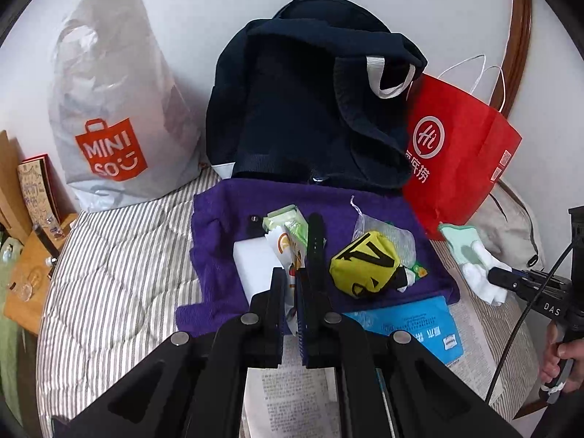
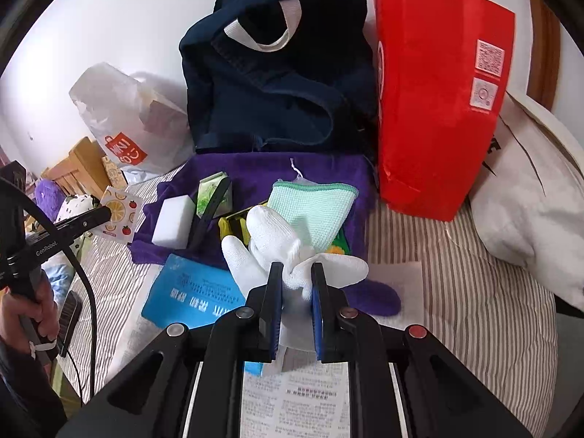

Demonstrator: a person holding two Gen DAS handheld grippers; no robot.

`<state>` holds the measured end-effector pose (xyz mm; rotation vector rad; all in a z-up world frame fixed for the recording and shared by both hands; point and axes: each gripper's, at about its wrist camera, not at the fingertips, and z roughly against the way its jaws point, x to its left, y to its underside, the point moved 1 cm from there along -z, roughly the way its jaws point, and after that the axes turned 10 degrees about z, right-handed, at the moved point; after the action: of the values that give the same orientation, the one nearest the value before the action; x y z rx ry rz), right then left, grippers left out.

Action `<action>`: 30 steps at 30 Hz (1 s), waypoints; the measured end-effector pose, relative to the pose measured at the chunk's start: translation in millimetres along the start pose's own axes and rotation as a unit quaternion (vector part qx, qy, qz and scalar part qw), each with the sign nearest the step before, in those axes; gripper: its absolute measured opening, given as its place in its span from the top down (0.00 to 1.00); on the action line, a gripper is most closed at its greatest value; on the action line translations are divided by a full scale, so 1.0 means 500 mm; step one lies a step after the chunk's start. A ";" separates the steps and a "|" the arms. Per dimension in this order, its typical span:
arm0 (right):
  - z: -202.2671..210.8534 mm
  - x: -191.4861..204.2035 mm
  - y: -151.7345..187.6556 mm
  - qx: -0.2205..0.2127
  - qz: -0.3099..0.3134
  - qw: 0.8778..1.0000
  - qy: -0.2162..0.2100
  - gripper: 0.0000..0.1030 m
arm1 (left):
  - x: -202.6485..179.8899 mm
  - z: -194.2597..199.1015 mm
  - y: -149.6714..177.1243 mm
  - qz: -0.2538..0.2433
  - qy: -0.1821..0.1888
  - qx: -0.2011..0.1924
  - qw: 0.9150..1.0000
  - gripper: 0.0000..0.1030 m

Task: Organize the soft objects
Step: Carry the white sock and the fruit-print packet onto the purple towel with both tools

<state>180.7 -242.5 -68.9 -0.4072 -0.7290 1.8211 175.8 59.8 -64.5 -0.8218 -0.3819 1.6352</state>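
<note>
Nearest, printed paper (image 2: 306,401) lies on the striped bed quilt (image 1: 116,281), with a blue packet (image 2: 193,292) beside it. The right claw (image 2: 296,284) is clamped on a white glove (image 2: 277,241) with a mint green cuff, lifted above the purple towel (image 1: 328,200). The left claw (image 1: 290,277) is pinched on a fruit-print sachet (image 2: 118,215), mostly hidden in its own view. On the towel sit a white sponge (image 2: 174,226) and yellow pouch (image 1: 363,266). Behind, against the white wall, stand a navy bag (image 1: 303,102), red bag (image 1: 460,153) and Miniso bag (image 1: 116,109).
</note>
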 end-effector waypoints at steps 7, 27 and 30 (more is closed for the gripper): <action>-0.025 -0.002 -0.033 0.003 0.012 1.000 0.002 0.86 | -0.012 -0.023 -0.022 -0.002 0.004 0.001 1.000 0.94; -0.125 -0.028 -0.088 0.022 0.013 1.000 0.004 0.86 | -0.025 -0.109 -0.070 -0.005 0.014 0.021 1.000 0.94; -0.143 -0.032 -0.090 0.029 0.010 1.000 0.004 0.86 | -0.028 -0.121 -0.074 -0.005 0.015 0.025 1.000 0.94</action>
<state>261.4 -226.4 -94.7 -0.3862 -0.6673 1.8538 245.0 44.1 -78.3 -0.8053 -0.3226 1.6142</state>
